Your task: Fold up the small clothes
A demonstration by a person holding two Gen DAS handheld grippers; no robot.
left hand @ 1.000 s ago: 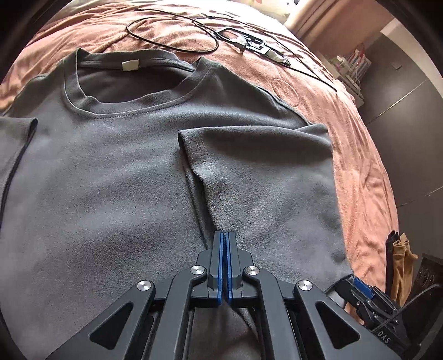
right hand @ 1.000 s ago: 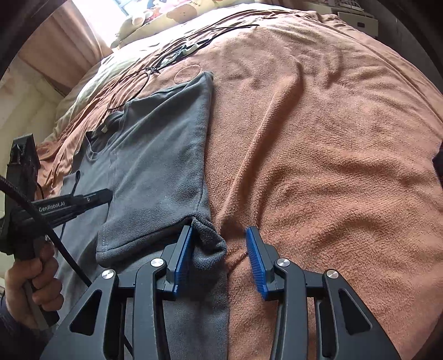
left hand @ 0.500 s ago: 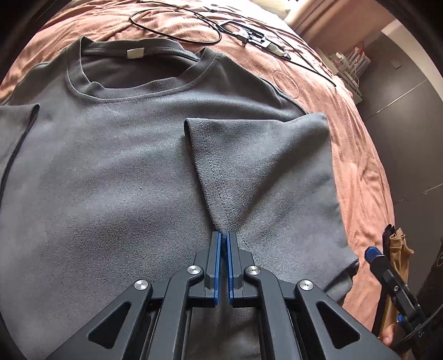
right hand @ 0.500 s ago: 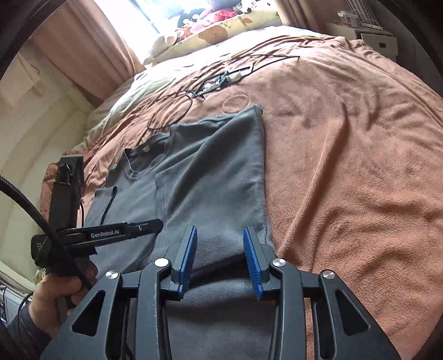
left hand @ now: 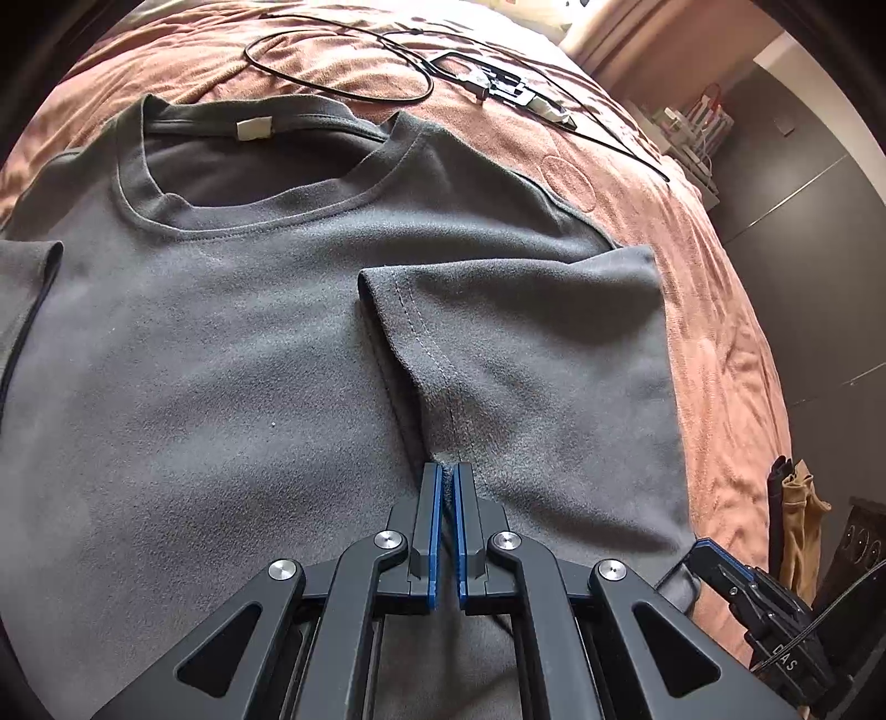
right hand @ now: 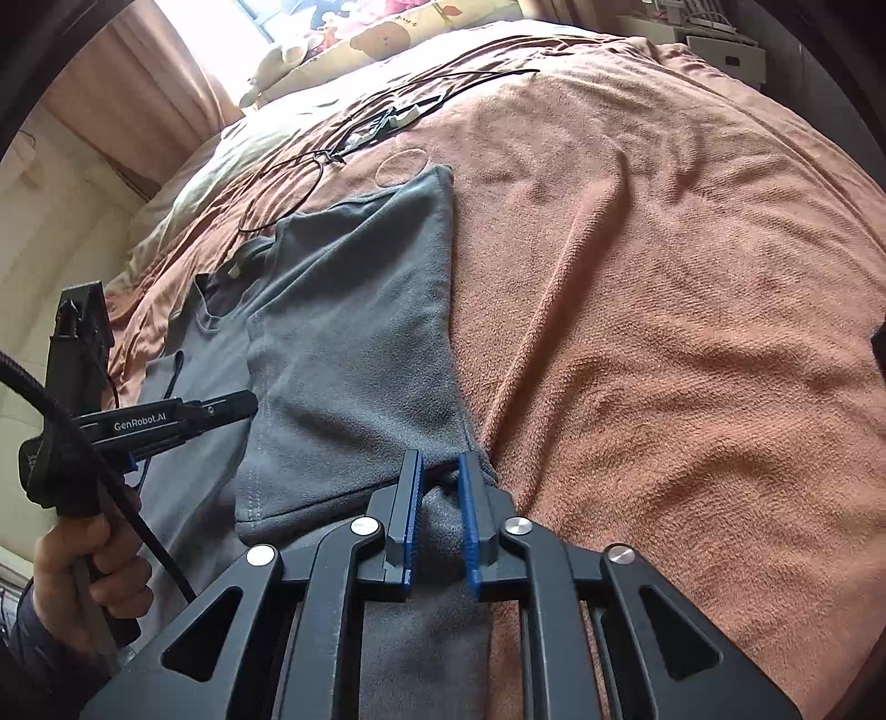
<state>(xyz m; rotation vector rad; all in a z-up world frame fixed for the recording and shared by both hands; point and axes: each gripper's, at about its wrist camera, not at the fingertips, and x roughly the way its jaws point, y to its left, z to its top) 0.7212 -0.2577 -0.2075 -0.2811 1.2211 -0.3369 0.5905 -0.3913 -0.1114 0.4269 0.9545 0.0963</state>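
A grey T-shirt (left hand: 232, 343) lies face up on the brown blanket (right hand: 664, 332), its right sleeve (left hand: 526, 332) folded in over the chest. My left gripper (left hand: 447, 471) is shut, and the folded sleeve's seam runs into its tips. In the right wrist view the left gripper (right hand: 243, 404) reaches in from the left, held by a hand (right hand: 88, 559). My right gripper (right hand: 437, 471) is closing its jaws on the shirt's folded side edge (right hand: 437, 526); grey cloth fills the gap between the blue pads. In the left wrist view the right gripper (left hand: 714, 559) shows at the bottom right.
Black cable loops (left hand: 338, 61) and small devices (left hand: 498, 83) lie on the blanket beyond the collar. A round ring mark (left hand: 567, 183) sits beside the shoulder. Patterned pillows (right hand: 387, 33) are at the head of the bed. Dark cabinets (left hand: 803, 249) stand past the bed's right edge.
The right gripper's jaws have narrowed from wide apart to close around the shirt's side edge. The left gripper stays shut on the sleeve and has barely moved.
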